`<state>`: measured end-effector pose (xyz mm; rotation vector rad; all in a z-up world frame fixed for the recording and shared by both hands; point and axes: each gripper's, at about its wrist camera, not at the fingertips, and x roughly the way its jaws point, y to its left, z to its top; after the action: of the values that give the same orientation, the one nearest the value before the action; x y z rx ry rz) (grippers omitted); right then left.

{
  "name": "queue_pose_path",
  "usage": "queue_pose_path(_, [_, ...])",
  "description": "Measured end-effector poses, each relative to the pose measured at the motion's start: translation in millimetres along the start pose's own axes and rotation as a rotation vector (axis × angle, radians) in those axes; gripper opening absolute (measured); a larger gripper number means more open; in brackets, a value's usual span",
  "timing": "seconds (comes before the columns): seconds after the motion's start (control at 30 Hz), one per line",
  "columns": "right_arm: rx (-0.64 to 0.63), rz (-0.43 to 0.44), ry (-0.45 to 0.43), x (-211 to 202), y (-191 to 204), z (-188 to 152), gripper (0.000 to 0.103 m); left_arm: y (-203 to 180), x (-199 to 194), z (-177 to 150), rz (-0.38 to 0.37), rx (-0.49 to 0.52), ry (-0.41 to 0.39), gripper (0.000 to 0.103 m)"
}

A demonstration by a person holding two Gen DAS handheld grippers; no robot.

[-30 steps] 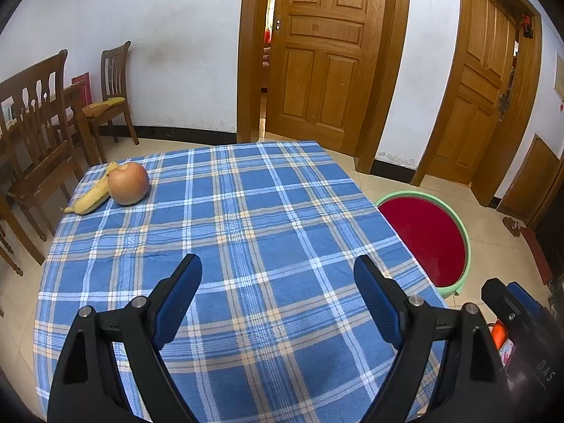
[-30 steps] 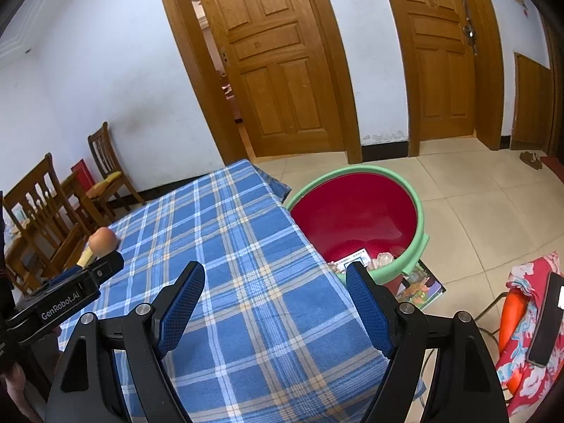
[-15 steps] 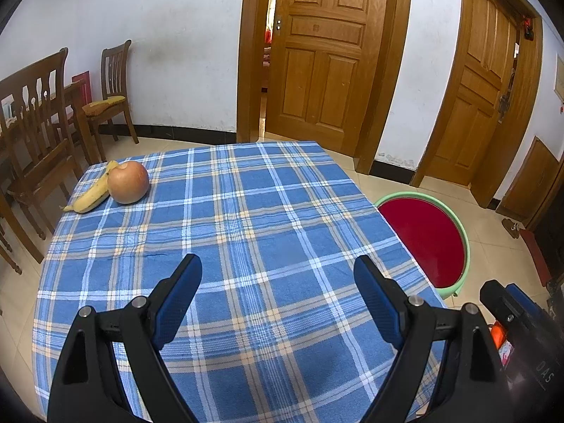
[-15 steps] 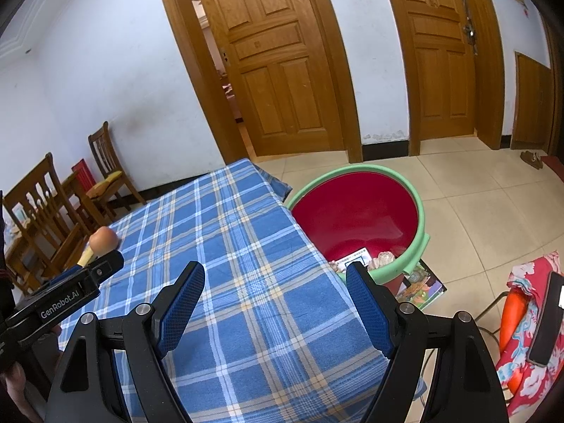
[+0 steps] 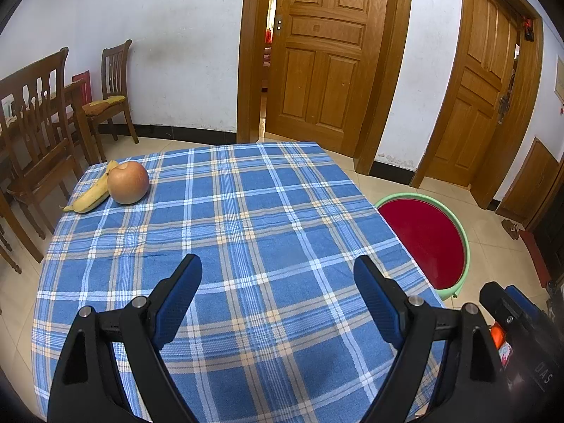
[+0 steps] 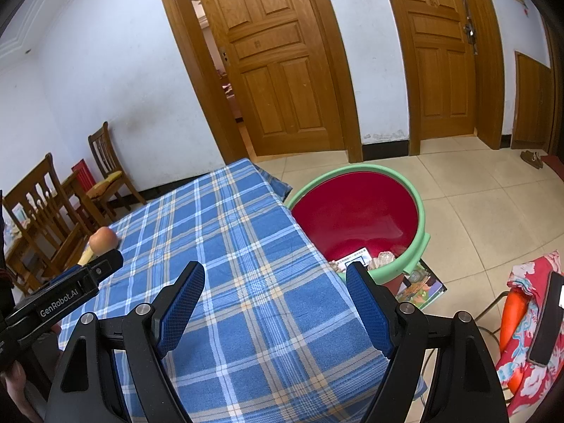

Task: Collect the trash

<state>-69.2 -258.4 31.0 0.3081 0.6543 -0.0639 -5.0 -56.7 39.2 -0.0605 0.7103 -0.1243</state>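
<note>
A red bin with a green rim (image 5: 454,222) stands on the floor right of the table; in the right wrist view the bin (image 6: 416,204) holds paper and crumpled trash (image 6: 382,258) at its bottom. An apple (image 5: 127,182) and a banana (image 5: 92,194) lie at the far left of the blue plaid tablecloth (image 5: 246,229); the apple also shows in the right wrist view (image 6: 103,238). My left gripper (image 5: 278,269) is open and empty above the table's near part. My right gripper (image 6: 275,275) is open and empty over the table's right edge, near the bin.
Wooden chairs (image 5: 38,134) stand left of the table. Two wooden doors (image 5: 320,56) are in the far wall. A book (image 6: 421,285) lies on the floor by the bin. A chair with floral cloth (image 6: 528,317) is at the right.
</note>
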Motion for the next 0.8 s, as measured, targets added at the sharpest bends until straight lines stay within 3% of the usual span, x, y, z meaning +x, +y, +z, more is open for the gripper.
queue_pose_path(0.8, [0.001, 0.002, 0.001, -0.7, -0.1, 1.2, 0.083, -2.8, -0.6, 1.6, -0.003, 0.003, -0.005, 0.087])
